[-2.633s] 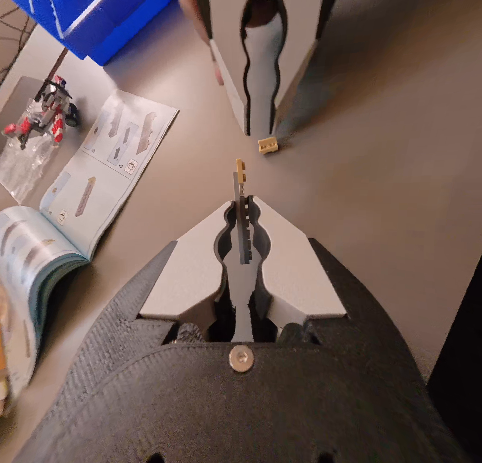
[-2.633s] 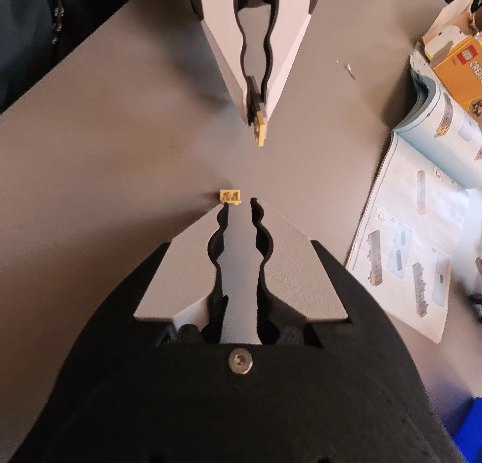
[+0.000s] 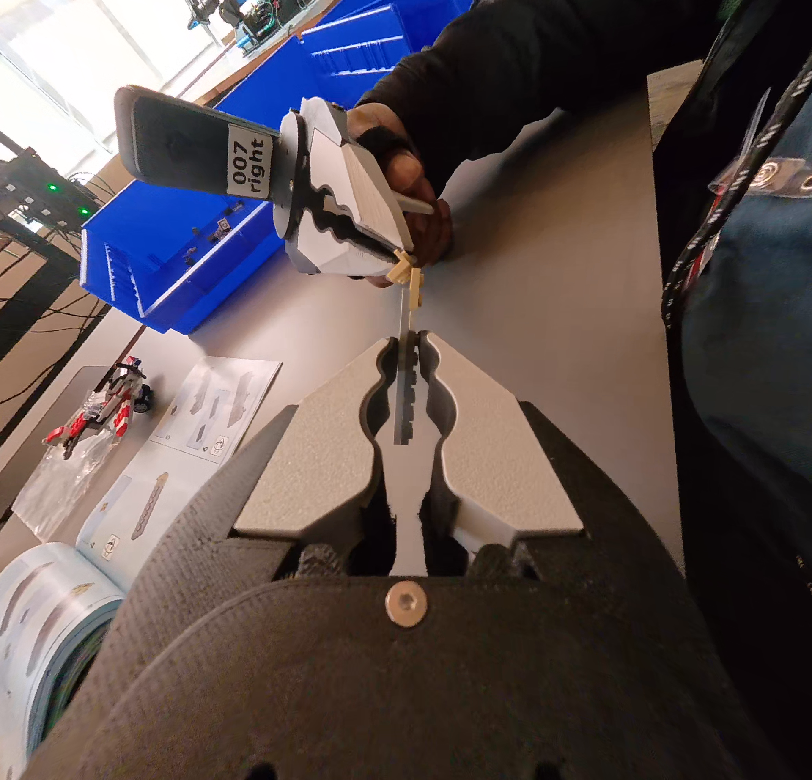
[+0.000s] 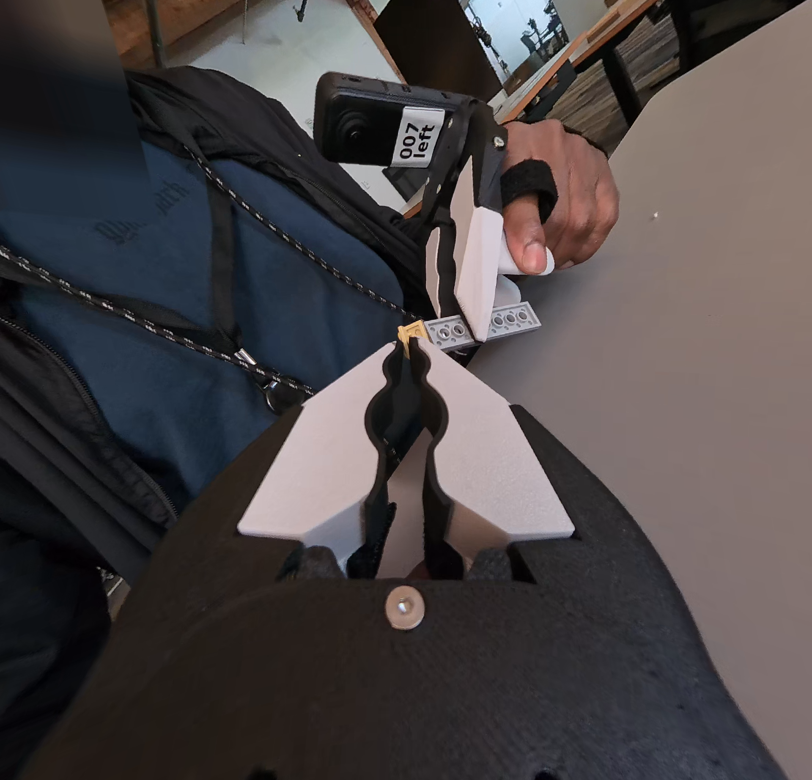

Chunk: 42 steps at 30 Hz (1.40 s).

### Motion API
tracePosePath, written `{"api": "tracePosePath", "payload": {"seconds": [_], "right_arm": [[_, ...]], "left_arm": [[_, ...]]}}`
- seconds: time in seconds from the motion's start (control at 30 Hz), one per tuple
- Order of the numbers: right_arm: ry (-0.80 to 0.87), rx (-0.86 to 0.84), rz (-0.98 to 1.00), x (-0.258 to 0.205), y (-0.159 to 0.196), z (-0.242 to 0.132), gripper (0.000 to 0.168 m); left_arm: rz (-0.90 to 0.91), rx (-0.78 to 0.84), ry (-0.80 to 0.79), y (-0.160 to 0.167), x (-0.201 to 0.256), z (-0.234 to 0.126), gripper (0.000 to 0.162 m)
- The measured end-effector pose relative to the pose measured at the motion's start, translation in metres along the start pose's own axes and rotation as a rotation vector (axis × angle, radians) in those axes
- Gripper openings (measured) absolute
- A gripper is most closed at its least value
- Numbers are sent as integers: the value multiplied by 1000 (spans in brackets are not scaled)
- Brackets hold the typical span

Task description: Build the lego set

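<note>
My left gripper (image 3: pixel 406 335) is shut on a long grey Lego plate (image 3: pixel 403 389), seen edge-on and held above the table. A small tan piece (image 3: pixel 415 293) sits on the plate's far end. My right gripper (image 4: pixel 409 346) is shut on a small tan brick (image 4: pixel 411 332) and holds it against that end of the grey plate (image 4: pixel 452 330). In the left wrist view the right gripper (image 3: pixel 397 261) comes in from the upper left, and its tan brick (image 3: pixel 402 270) touches the tan piece. In the right wrist view the left gripper (image 4: pixel 476 335) clamps the plate at its middle.
An open instruction booklet (image 3: pixel 175 442) lies on the grey table (image 3: pixel 549 319) at left. A small red and white Lego model (image 3: pixel 114 400) sits on a clear bag beside it. Blue bins (image 3: pixel 175 253) stand behind. The person's dark jacket and lanyard (image 4: pixel 175 275) are close by. Both grippers' tips are close together, under 4 cm apart.
The right gripper has shut on the tan brick that lay on the table and lifted it. Both grippers have risen and tilted, and the brick now meets the plate's tan end.
</note>
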State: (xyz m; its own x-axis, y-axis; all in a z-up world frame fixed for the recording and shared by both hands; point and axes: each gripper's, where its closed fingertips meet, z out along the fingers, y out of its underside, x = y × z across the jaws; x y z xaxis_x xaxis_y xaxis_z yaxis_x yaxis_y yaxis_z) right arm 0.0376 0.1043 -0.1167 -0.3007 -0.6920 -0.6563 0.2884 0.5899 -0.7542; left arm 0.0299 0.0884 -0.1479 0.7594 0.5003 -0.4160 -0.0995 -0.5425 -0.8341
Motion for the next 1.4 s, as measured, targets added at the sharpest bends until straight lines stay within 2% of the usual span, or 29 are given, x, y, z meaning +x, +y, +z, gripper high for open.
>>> {"api": "tracePosePath", "payload": {"seconds": [0.03, 0.6, 1.4], "right_arm": [[-1, -1, 2, 0, 0, 0, 3], [13, 3, -10, 1, 0, -2, 3], [108, 131, -99, 1, -24, -15, 3]], "left_arm": [[7, -2, -2, 0, 0, 0, 9], [46, -20, -30, 1, -2, 0, 8], [-23, -2, -88, 2, -18, -7, 7]]}}
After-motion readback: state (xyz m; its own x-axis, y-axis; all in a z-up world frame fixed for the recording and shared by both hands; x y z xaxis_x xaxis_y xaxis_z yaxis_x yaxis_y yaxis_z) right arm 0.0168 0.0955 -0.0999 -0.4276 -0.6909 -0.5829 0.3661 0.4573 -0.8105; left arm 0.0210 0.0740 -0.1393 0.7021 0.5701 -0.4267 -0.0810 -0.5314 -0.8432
